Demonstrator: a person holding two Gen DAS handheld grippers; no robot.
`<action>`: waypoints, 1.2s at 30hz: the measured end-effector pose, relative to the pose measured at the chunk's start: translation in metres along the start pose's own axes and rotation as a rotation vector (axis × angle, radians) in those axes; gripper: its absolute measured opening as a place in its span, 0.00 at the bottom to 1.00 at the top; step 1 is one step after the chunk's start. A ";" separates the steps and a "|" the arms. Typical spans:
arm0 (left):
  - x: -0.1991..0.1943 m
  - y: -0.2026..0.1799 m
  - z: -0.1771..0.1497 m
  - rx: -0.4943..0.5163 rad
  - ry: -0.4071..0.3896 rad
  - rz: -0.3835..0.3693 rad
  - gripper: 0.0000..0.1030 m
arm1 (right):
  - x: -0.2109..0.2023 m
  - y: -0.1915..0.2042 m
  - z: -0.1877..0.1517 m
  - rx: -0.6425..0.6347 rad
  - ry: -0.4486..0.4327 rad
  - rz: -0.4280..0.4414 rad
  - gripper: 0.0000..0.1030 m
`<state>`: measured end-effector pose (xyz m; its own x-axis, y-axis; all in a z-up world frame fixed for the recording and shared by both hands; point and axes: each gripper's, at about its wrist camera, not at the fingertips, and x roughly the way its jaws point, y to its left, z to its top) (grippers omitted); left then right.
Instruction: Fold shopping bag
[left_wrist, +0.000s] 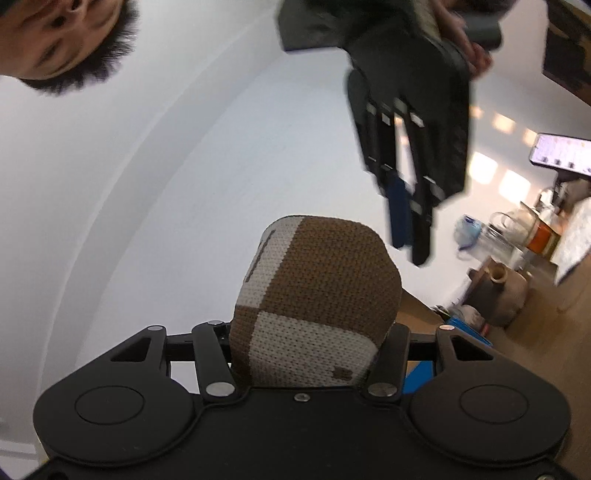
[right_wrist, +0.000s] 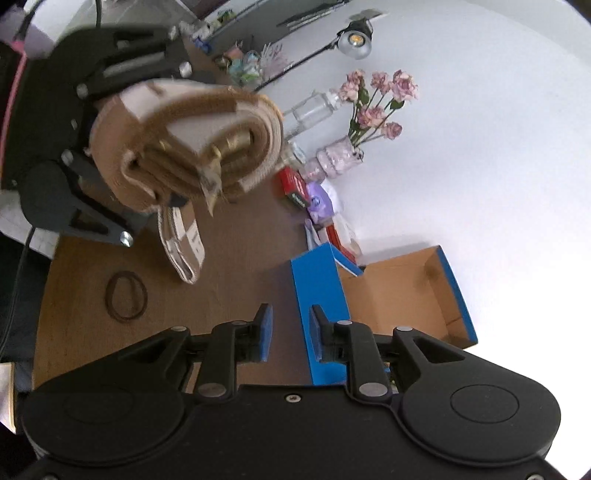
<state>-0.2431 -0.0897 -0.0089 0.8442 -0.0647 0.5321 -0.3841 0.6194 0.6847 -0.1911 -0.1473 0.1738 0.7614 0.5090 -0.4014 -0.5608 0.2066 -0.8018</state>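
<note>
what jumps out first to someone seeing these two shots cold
The rolled-up brown and cream checked shopping bag stands out, clamped in the left gripper and held in the air above the wooden table. The right gripper is empty, its blue pads apart, pointing at an open blue cardboard box. Pink flowers stand in a vase by the white wall.

Both my views are bright and evenly lit, bent hard at the edges by the fisheye. A lamp (right_wrist: 355, 43) glows at the far wall (right_wrist: 480, 147), which washes out to white at right. The folded bag (right_wrist: 184, 144) and my other gripper (left_wrist: 406, 236) smear with motion blur.
</note>
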 end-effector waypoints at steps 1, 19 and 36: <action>-0.001 0.001 -0.001 0.007 -0.007 0.004 0.50 | -0.002 -0.006 0.002 0.021 -0.034 0.026 0.22; 0.015 0.034 -0.032 -0.143 0.215 0.003 0.51 | 0.114 0.044 -0.034 0.557 0.001 0.585 0.19; -0.004 -0.018 -0.043 0.226 -0.127 0.077 0.53 | 0.022 -0.095 -0.068 0.923 -0.408 0.521 0.00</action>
<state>-0.2235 -0.0667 -0.0446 0.7612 -0.1310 0.6352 -0.5309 0.4367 0.7263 -0.0992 -0.2132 0.2110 0.2968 0.9127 -0.2809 -0.9324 0.3405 0.1212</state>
